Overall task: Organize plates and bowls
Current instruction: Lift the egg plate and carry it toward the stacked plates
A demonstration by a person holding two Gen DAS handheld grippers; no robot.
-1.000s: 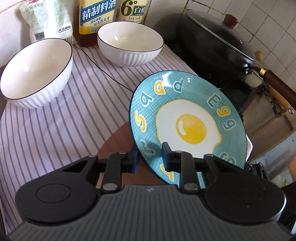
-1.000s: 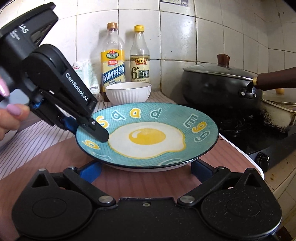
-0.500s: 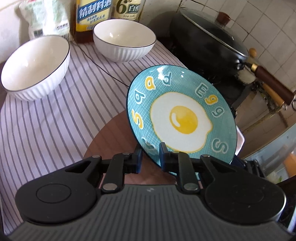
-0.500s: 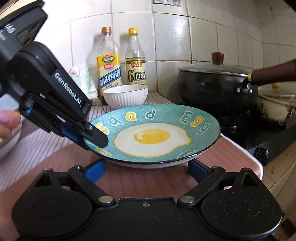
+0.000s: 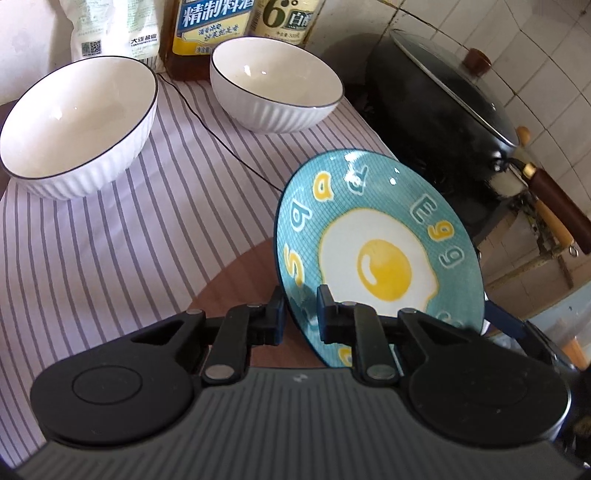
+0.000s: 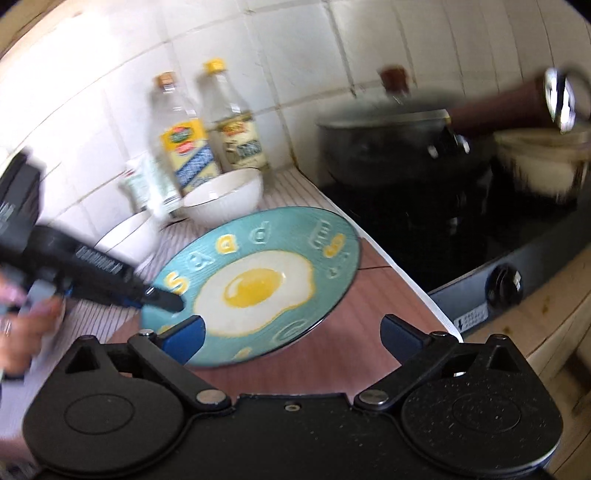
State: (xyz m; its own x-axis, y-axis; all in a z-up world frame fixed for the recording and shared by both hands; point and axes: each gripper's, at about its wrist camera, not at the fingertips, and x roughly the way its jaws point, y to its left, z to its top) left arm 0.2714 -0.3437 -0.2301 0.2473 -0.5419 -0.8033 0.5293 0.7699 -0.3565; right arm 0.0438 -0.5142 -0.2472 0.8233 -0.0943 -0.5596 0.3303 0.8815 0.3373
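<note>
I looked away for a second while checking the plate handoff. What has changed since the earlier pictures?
The left claw closed onto the rim of the egg plate and now grips it. The right claw, open throughout, pulled up and back with a roll, so the plate no longer lies between its fingers. The two white bowls, the bottles and the black wok stayed put.

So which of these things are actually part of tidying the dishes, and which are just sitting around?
Part of the job:
- egg plate, its rim clamped by the left gripper
- near white bowl
- far white bowl
- right gripper, jaws open

Just lying about:
- two bottles
- white packet
- lidded black wok
- striped cloth
</note>
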